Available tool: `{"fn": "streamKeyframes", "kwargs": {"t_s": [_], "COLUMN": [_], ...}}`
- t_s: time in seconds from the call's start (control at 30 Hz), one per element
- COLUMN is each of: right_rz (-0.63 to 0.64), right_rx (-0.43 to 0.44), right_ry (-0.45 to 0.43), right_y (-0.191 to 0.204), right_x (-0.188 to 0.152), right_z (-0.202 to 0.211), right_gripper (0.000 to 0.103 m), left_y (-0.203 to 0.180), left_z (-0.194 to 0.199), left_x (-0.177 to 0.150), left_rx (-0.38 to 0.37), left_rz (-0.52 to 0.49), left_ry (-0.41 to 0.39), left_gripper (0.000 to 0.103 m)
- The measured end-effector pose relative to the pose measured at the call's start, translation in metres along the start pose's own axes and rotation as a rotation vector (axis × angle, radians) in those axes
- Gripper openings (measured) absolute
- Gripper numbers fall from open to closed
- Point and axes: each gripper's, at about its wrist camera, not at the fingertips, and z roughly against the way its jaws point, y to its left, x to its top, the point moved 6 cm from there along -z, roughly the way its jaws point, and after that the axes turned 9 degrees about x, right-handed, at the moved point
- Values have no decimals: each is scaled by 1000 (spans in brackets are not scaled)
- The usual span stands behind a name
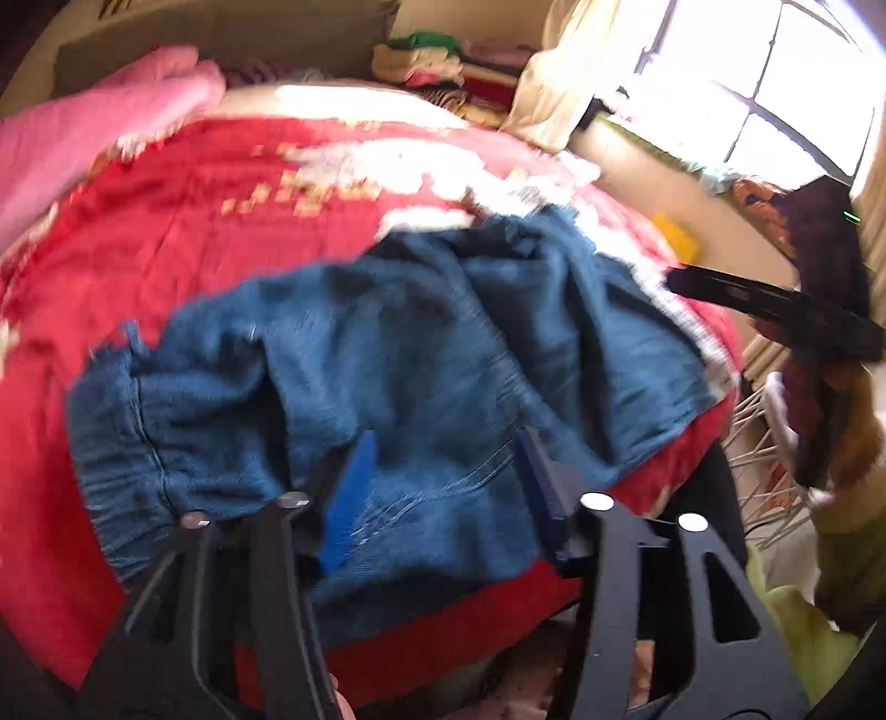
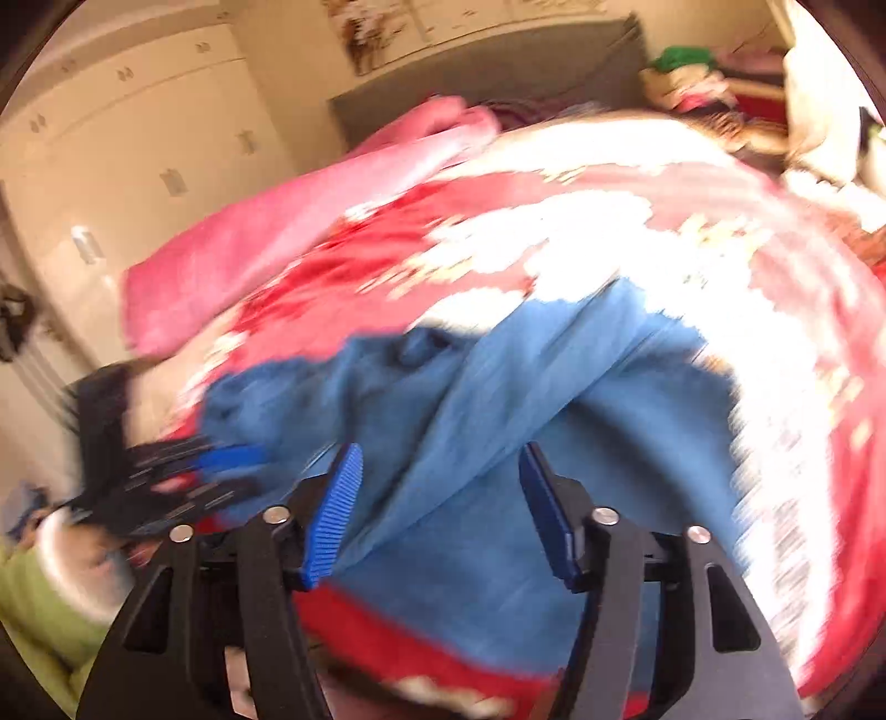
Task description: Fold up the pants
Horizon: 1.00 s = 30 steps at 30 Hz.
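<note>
We see crumpled blue denim pants (image 1: 387, 354) on red floral bedspread (image 1: 194, 221), long axis left-right; left gripper (image 1: 443, 476) nearer, fingers released; right gripper (image 2: 437, 498) released above.

One pair of pants (image 1: 387, 354), one red bedspread (image 1: 183, 232), two tongs (image 1: 443, 487).

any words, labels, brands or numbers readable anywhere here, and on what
None can be read.
Gold marks on the red patterned bedspread: blurred, cannot tell if they are writing or pattern.
Picture on the wall above the grey headboard: too blurred.
Blue denim pants: no label visible.
</note>
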Motion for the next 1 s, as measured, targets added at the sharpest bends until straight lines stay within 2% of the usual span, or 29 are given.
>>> {"fn": "streamKeyframes", "kwargs": {"t_s": [0.07,0.13,0.3,0.43,0.5,0.53,0.63,0.7,0.77,0.8,0.83,0.87,1.0], "right_rz": [0,-15,-26,-34,-30,-24,16,41,52,59,53,25,-106], "right_rx": [-28,-66,-143,-194,-209,-233,-297,-365,-407,-415,-409,-381,-267], "right_ry": [4,21,110,202,242,261,321,366,374,369,360,343,205], "right_y": [-14,-31,-65,-82,-87,-90,-93,-101,-110,-112,-115,-117,-126], "right_x": [25,44,87,101,105,107,106,103,104,106,108,109,114], "right_z": [-4,-13,-63,-115,-137,-145,-169,-184,-190,-190,-187,-183,-132], "right_gripper": [66,67,67,67,67,67,67,60,27,20,10,7,7], "left_y": [-11,-23,-64,-96,-105,-106,-110,-108,-105,-104,-102,-100,-90], "left_z": [13,18,-4,-36,-50,-55,-71,-80,-88,-92,-95,-98,-95], "left_x": [12,24,43,44,42,40,37,36,35,35,36,35,36], "left_rx": [0,-44,-150,-217,-248,-250,-250,-249,-232,-222,-214,-217,-247], "left_rz": [-30,-38,-71,-97,-93,-91,-87,-70,-63,-65,-60,-46,-7], "left_ry": [-36,-56,-22,27,62,75,102,118,129,131,134,140,134], "left_gripper": [55,60,63,62,58,51,46,39,25,20,10,3,1]}}
